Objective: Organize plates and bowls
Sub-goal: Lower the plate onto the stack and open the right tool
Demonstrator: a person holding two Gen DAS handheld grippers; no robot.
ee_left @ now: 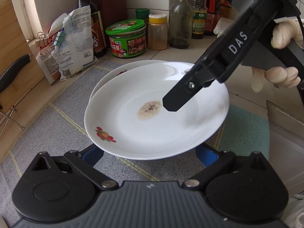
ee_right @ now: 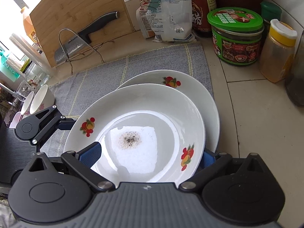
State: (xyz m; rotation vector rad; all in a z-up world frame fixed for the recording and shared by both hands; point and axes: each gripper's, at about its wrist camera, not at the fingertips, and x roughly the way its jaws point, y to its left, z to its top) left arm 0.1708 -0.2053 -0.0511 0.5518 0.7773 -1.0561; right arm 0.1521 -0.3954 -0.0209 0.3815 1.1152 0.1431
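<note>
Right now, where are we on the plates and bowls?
Partly done: top plate already overlaps the lower plate on the grey mat, off-centre. In hand: right gripper straddles the top plate's rim, one finger over it, one beneath; firm grip unclear. Left gripper sits open under its near edge. Left: square the stack; two bowls sit apart, untouched.

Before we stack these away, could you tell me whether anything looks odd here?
Yes: the upper white fruit-patterned plate has a speckled brownish residue patch at its centre, so it looks unwashed. It also sits off-centre on the matching lower plate.
</note>
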